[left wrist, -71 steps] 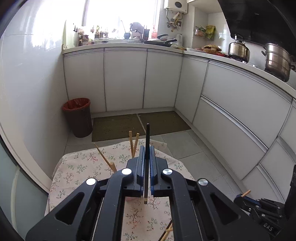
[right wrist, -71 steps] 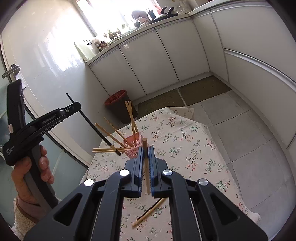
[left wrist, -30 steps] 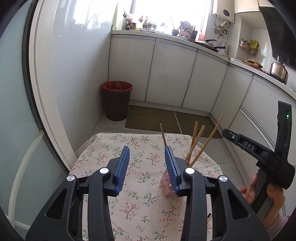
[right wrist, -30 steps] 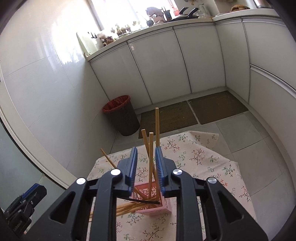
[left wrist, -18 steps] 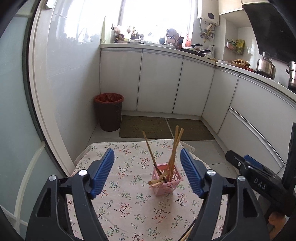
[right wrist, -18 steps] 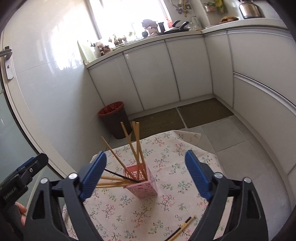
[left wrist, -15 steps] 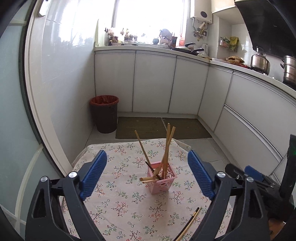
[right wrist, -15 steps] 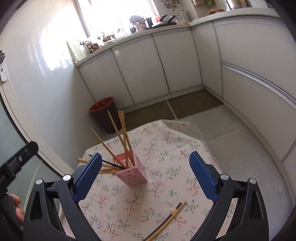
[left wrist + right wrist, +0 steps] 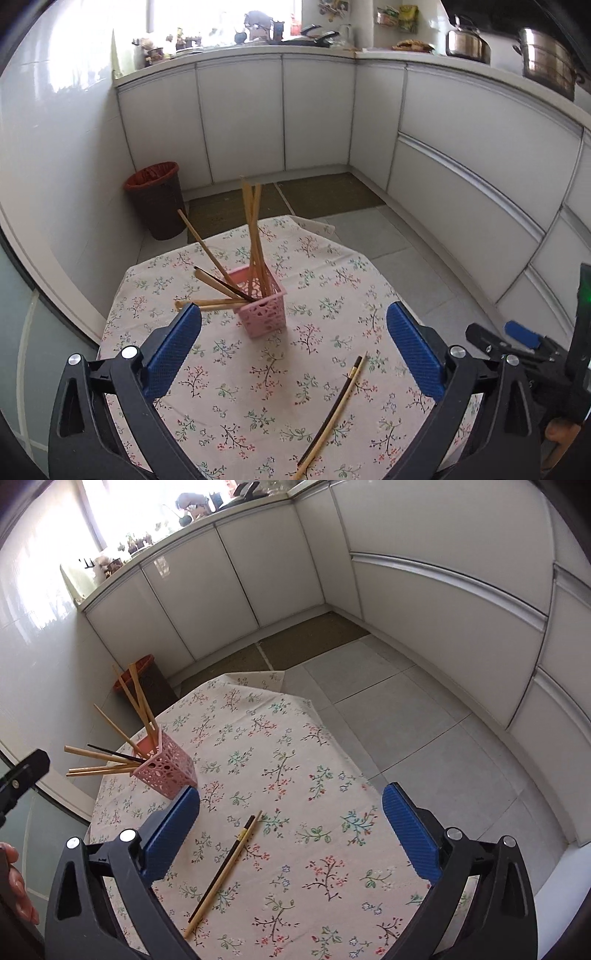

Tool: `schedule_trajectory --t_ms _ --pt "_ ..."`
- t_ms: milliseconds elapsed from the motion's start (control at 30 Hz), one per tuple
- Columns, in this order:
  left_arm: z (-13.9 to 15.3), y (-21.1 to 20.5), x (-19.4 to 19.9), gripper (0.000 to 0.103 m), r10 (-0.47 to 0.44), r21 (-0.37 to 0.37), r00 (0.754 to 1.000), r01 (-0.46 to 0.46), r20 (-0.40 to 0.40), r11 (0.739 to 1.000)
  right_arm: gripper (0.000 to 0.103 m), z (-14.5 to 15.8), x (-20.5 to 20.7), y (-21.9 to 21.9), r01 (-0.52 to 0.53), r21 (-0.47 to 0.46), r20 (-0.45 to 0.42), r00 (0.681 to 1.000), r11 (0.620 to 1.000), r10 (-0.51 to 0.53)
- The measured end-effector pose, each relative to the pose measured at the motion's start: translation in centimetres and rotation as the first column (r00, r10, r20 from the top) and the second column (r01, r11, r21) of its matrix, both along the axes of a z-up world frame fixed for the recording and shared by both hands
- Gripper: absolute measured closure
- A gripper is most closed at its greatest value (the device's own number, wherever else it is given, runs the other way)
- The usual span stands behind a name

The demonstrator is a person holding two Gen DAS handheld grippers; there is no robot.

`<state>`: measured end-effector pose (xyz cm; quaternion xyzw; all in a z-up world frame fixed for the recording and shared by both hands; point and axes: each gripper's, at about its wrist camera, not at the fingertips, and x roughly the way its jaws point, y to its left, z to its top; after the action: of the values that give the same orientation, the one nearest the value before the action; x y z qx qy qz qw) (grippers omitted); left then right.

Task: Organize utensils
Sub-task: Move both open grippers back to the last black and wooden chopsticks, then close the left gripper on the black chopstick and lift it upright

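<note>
Two chopsticks point(image 9: 224, 871), one dark and one pale, lie side by side on the flowered tablecloth point(image 9: 295, 746), apart from the pink basket point(image 9: 168, 768) that holds the others; the left gripper point(image 9: 293, 349) and the right gripper point(image 9: 290, 827) have just been opening and now gape wide, nothing between the jaws; a pinch might catch only one thin stick, or a careless pass could knock the light basket, whose sticks lean outward; no writing is legible.
</note>
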<state>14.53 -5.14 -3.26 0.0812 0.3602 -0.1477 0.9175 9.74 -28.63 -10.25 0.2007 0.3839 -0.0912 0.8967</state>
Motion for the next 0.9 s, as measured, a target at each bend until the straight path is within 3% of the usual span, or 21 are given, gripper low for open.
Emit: schedule_trajectory --t_ms 200,333,467,533,600,633,733,900 --pt "-4.6 -3.4 0.5 0.007 -0.098 0.081 0.985 0.110 -0.142 0.991 0.007 -2.3 -3.1 -2.0 0.036 -0.027 -0.078 0.996 0.999 -0.038" --pt "-8.3 -4.9 2.1 0.007 -0.137 0.060 0.943 0.163 -0.304 0.985 0.007 -4.1 -4.5 -2.7 0.037 -0.006 -0.144 0.989 0.999 -0.038" --pt "-12.6 -6.2 3.9 0.007 -0.149 0.061 0.866 0.202 -0.477 0.977 0.007 -5.2 -5.3 -3.4 0.039 0.000 -0.185 0.982 0.999 -0.039" --pt "-14.6 -6.8 4.9 0.007 -0.104 0.104 0.826 0.192 -0.554 0.976 0.007 -5.4 -5.5 -3.7 0.043 0.009 -0.189 0.981 0.999 -0.040" --pt "-16.9 -7.3 5.8 0.007 -0.058 0.144 0.767 0.193 -0.639 0.971 0.007 -5.6 -5.6 -4.2 0.051 0.015 -0.192 0.980 0.999 -0.047" --pt "-17.5 -7.5 6.0 0.007 -0.052 0.148 0.762 0.192 -0.645 0.970 0.007 -5.8 -5.7 -4.4 0.055 0.019 -0.197 0.979 0.998 -0.050" --pt "-18.7 -7.8 6.6 0.007 -0.026 0.178 0.779 0.176 -0.627 0.968 0.007 -6.3 -5.6 -4.9 0.061 0.036 -0.220 0.974 0.998 -0.051" --pt "-19.5 -7.9 7.5 0.007 -0.031 0.145 0.790 0.152 -0.613 0.978 0.007 -7.2 -5.6 -5.8 0.079 0.076 -0.254 0.966 0.994 -0.057"
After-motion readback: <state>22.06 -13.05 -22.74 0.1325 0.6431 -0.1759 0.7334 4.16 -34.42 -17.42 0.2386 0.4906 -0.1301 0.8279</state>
